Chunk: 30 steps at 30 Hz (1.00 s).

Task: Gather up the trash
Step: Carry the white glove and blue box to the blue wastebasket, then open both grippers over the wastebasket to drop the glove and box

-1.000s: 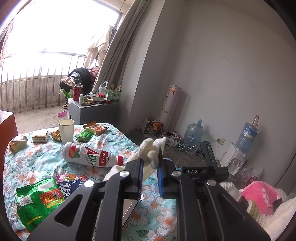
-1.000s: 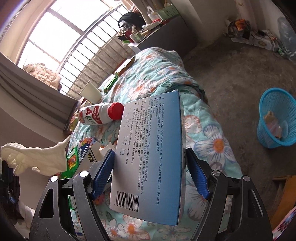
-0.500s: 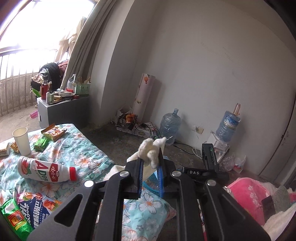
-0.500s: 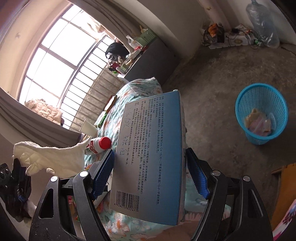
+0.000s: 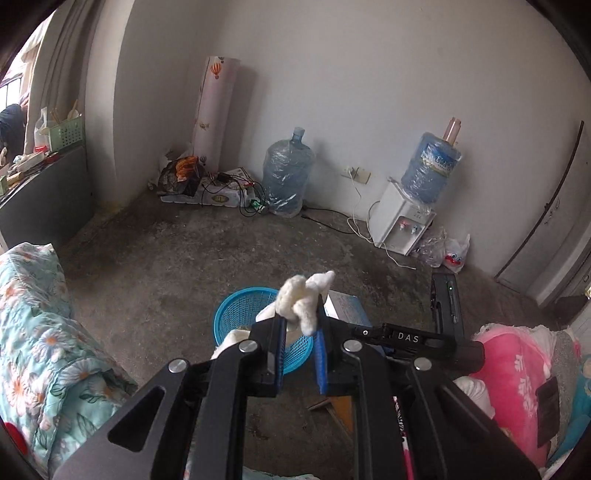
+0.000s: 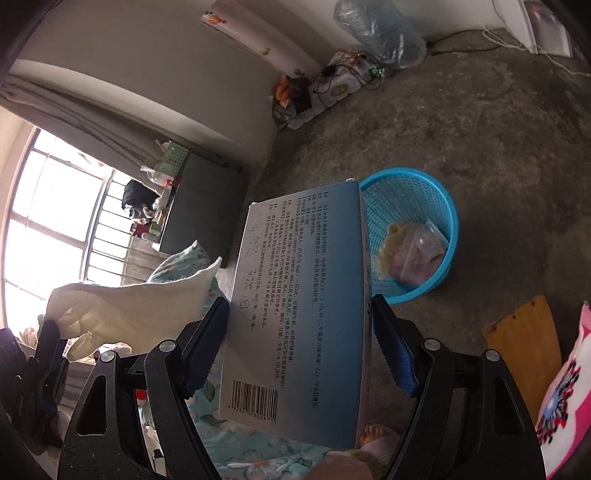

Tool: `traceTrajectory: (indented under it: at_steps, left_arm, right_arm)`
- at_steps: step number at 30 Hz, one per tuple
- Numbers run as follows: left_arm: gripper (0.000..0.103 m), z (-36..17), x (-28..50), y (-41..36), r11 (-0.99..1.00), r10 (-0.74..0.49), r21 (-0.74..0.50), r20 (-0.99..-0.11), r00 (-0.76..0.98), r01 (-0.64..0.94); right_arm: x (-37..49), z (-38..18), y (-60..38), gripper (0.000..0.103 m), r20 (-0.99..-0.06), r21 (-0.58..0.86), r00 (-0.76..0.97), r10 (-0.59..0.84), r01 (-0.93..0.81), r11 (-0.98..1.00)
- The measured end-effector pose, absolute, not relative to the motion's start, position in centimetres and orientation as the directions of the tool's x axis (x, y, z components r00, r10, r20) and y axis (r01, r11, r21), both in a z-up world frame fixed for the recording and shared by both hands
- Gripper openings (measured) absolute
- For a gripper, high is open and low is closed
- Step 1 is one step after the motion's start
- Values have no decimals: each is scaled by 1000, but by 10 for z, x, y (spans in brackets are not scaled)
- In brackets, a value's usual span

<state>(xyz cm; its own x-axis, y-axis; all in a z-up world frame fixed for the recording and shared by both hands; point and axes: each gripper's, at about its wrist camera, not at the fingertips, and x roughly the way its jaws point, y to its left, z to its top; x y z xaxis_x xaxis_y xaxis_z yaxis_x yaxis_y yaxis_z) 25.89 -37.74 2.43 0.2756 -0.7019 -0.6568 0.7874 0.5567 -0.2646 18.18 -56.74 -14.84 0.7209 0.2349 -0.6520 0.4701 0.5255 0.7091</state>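
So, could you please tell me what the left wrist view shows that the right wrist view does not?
Only the left wrist view shows the water dispenser with its blue bottle and the plastic bags beside it.

Only the right wrist view shows the window, the box's barcode and the wrappers lying inside the basket.

Both show the blue basket, the white tissue held in the left gripper, the blue box held in the right gripper, and the clear water jug.
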Motion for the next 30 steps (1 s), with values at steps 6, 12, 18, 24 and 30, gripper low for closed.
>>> traceTrajectory:
  at_steps: [6, 12, 18, 24, 30]
  left_arm:
    - [13, -37, 299, -456, 561, -628, -240, -747, 218, 792]
    - [62, -90, 338, -508, 620, -548, -214, -807, 221, 755]
    - [63, -104, 348, -496, 680, -543, -267, -809, 225, 683]
    - [63, -52, 323, -458, 641, -620, -266, -732, 282, 720]
    - [76, 30, 276, -393, 612, -711, -254, -591, 381, 749]
  right_arm:
    - [215, -200, -599, 73, -694, 698, 668, 266, 536, 475]
    - [252, -252, -621, 85, -737, 659, 628, 249, 589, 468]
    - [252, -302, -619, 85, -804, 589, 549, 229, 678, 440]
    - [227, -273, -608, 85, -749, 644, 641, 169, 644, 413]
    - [214, -196, -573, 85, -695, 639, 716, 65, 573, 514]
